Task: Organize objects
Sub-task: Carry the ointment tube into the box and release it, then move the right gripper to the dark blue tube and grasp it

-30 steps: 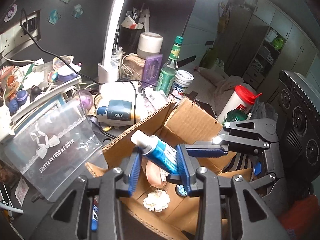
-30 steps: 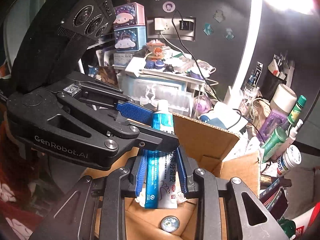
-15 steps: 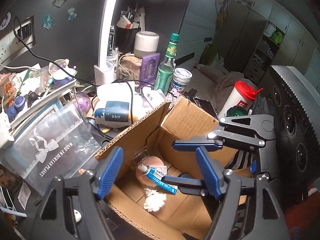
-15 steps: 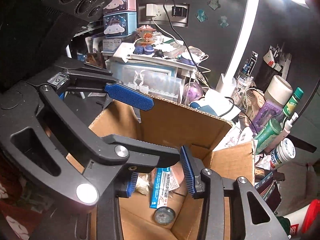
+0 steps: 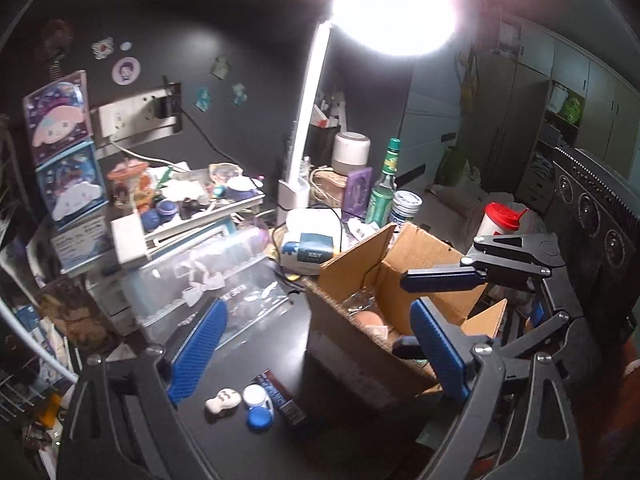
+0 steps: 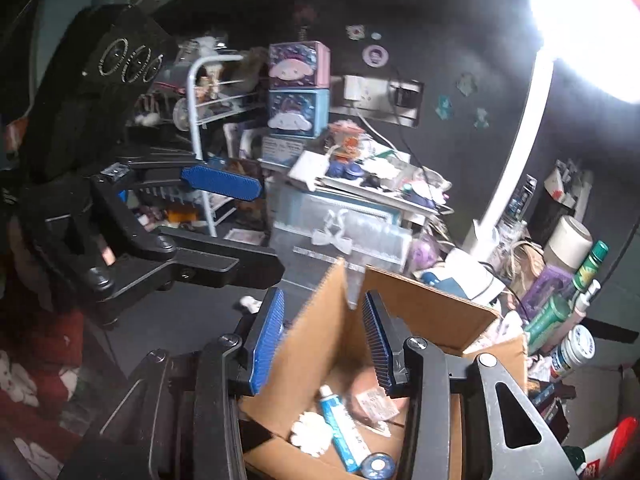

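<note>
- My left claw (image 5: 320, 350) stands wide apart with nothing between its blue pads; it hovers over the dark desk (image 5: 340, 420), beside the cardboard box (image 5: 360, 364).
- My right claw (image 6: 324, 344) is also apart and empty, poised above the box's open top, one pad outside the near wall and one over the inside.
- Below my right claw, the blue toothpaste tube (image 6: 340, 428) lies loose on the box floor, next to a white flower-shaped piece (image 6: 310, 432) and a small round tin (image 6: 376, 466).
- I judge that item stowed, so the step in hand is picking the next loose thing.
- Just below and ahead of my left claw sit a white skull-like charm (image 5: 223, 400), a blue-and-white round case (image 5: 258, 408) and a dark flat packet (image 5: 280, 396), close together, the case touching the packet.
- Next I would lower the left claw over one of them, pads straddling it. They are small and low, so the pads must come nearly down to the desk, and the neighbours risk being nudged.
</note>
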The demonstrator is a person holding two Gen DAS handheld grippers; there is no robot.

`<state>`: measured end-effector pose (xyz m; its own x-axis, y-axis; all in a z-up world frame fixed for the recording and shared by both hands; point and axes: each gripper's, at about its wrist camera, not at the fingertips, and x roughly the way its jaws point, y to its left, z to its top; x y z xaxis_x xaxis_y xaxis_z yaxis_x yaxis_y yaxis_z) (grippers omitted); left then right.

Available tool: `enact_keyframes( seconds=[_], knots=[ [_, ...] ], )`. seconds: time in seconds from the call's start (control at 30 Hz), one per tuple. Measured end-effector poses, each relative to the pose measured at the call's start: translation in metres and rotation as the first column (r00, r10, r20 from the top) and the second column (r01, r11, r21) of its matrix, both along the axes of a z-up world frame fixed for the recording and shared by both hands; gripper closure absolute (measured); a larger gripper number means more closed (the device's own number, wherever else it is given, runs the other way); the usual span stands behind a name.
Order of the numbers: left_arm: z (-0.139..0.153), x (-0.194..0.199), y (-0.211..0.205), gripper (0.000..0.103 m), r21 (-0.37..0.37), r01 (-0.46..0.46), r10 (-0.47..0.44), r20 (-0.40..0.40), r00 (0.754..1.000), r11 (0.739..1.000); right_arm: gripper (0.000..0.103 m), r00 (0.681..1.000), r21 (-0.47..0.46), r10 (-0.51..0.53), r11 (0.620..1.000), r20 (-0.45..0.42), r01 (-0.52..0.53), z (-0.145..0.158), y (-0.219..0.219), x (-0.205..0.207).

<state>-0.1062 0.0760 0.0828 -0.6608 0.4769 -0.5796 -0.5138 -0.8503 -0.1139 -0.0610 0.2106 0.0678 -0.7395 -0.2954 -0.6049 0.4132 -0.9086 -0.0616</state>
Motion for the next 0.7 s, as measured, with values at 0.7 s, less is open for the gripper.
enact_keyframes(
  seconds=[0.7],
  knots=[
    [-0.157, 0.079, -0.138, 0.011, 0.101, -0.334, 0.324, 0.106, 0.94, 0.937, 0.06, 0.978, 0.054, -0.043, 0.998, 0.203, 0.033, -0.177, -0.127, -0.017]
  ],
)
